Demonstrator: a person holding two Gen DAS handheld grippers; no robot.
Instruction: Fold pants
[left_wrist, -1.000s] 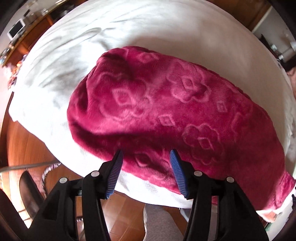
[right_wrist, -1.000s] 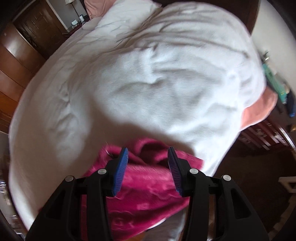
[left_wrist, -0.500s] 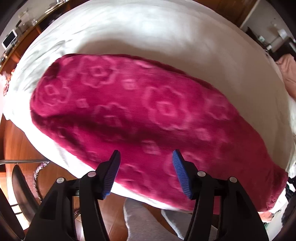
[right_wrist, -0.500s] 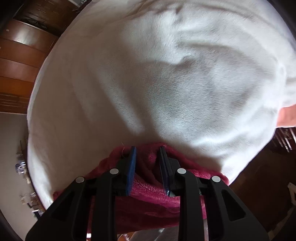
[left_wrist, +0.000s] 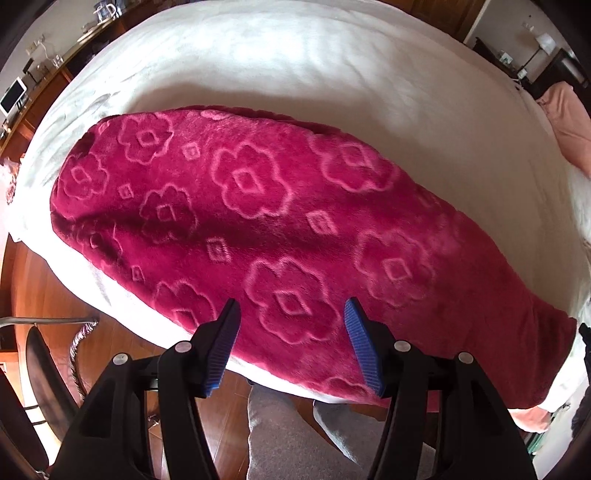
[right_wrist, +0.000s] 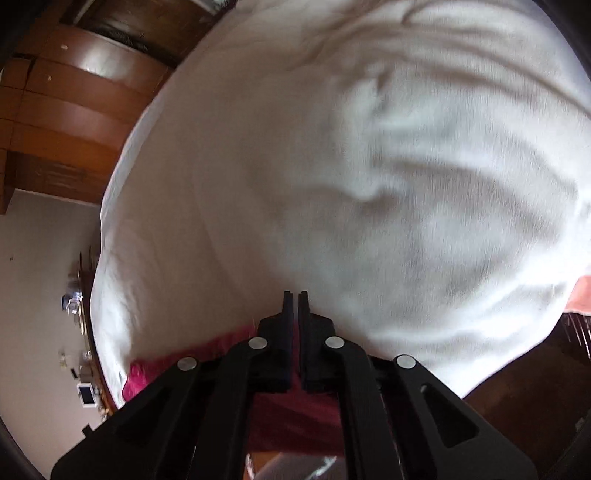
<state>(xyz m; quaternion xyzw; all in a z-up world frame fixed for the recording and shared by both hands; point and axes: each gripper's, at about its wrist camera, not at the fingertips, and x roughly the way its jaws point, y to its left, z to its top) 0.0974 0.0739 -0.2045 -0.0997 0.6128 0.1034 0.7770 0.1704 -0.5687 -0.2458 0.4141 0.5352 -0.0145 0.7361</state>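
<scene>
Since a second ago, more of the pants (left_wrist: 295, 236) has come into the left wrist view, while the right gripper (right_wrist: 294, 295) has narrowed from a wide gap to a slit and its jaws are closing. One white bed (left_wrist: 332, 66) fills both views. One pair of magenta fleece pants with embossed flowers lies lengthwise along its near edge, folded into a long band. Two grippers show: the left gripper (left_wrist: 291, 314) hovers over the fabric, blue pads spread with nothing between; the right has red cloth at its fingers, though whether it is pinched I cannot tell. Wooden floor (left_wrist: 48, 295), one pink pillow (left_wrist: 569, 122) and wooden wardrobe (right_wrist: 62, 122) surround the bed.
</scene>
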